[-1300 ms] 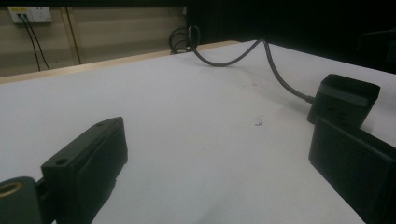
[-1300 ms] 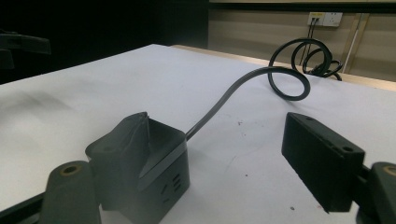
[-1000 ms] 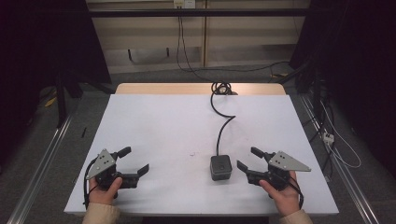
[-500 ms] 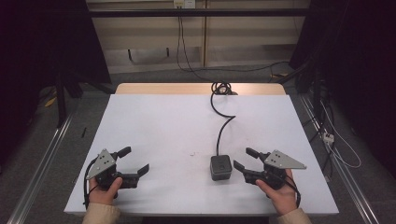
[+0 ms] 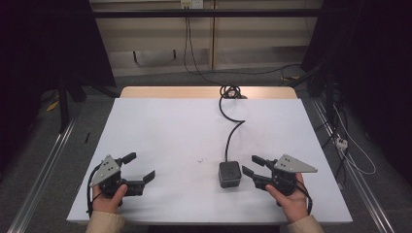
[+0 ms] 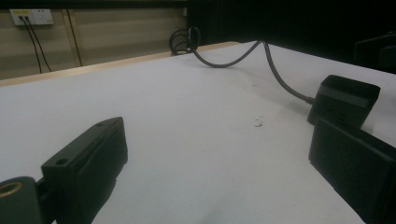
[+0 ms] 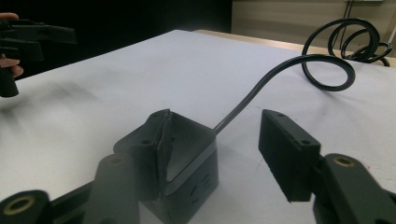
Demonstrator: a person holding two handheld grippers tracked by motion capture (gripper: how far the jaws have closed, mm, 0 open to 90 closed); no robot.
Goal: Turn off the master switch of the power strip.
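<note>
Right gripper (image 5: 250, 166): fingers (image 7: 289, 151) stand apart and have just been closing, with the small black power box (image 5: 229, 174) just ahead of them; one finger sits against the box's near corner, the other is clear of it, so nothing is clamped. Left gripper (image 5: 141, 167): fingers apart and empty, resting low at the desk's (image 5: 170, 126) near left, well apart from the box. The box sits at the near right of the desk, its cable (image 5: 232, 131) (coiled at the far edge) trailing away. Judged step: approach to grasp the box. The next move calls for bringing both fingers around the box's sides before closing.
</note>
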